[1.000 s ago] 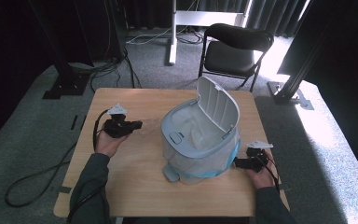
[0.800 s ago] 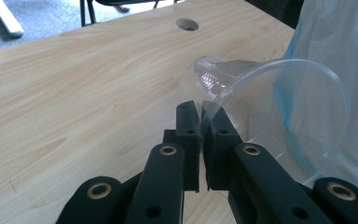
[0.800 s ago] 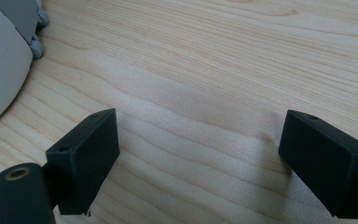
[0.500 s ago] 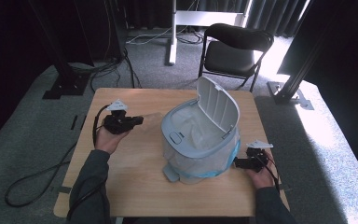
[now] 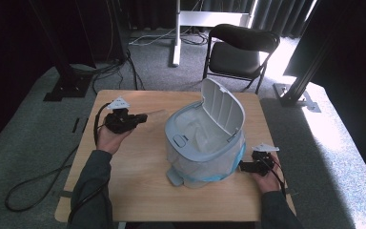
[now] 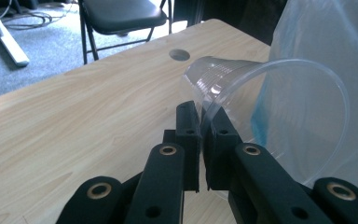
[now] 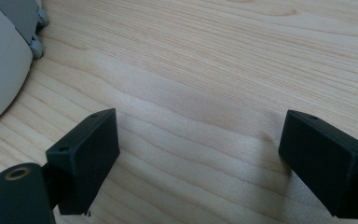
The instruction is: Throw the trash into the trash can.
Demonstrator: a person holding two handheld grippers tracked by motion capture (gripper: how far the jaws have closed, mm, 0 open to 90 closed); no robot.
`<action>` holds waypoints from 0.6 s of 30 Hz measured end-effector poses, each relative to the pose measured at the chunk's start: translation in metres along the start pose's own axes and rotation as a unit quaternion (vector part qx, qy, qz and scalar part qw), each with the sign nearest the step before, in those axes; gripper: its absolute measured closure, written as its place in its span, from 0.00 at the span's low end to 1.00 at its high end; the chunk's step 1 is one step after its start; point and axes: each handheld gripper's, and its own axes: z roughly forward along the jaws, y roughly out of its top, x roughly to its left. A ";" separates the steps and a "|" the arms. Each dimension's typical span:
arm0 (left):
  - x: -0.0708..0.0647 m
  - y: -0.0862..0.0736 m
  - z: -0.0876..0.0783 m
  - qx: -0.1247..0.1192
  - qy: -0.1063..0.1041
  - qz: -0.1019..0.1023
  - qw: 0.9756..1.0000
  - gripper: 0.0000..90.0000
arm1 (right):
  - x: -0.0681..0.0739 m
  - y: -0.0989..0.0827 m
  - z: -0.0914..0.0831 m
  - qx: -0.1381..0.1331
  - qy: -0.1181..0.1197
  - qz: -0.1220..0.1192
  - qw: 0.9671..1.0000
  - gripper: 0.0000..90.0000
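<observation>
**Cup in hand, bin open, drop not yet made**

The left claw (image 6: 200, 140) is pinched almost closed on the rim of a clear plastic cup (image 6: 261, 121), which lies on its side in the grip with its mouth toward the camera. From above, the cup (image 5: 156, 114) hangs over the tabletop (image 5: 138, 167) at about nine o'clock from the grey bin (image 5: 205, 143), near its rim but not yet over the opening. The bin's lid (image 5: 224, 107) stands tipped up at the twelve o'clock side, and a translucent liner with a blue edge fills the bin. So the pick-up looks done; carrying the cup across and letting it fall into the liner is what remains, as I judge it.

The right claw (image 5: 244, 167) rests at about four o'clock from the bin, jaws spread wide with nothing between them, just above bare wood.

The tabletop is pale wood with rounded corners. Around it lies grey carpet; a black folding chair (image 5: 240, 50) stands at twelve o'clock, with cables, stand bases and dark curtains beyond.
</observation>
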 end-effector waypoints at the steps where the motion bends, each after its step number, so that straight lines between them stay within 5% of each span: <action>1: -0.001 0.001 -0.001 -0.001 0.000 0.001 1.000 0.95 | 0.000 0.000 0.000 0.000 0.000 0.000 1.000 0.12; 18: -0.007 0.016 -0.010 -0.017 -0.002 0.015 1.000 0.95 | 0.000 0.000 0.000 0.000 0.000 0.000 1.000 0.12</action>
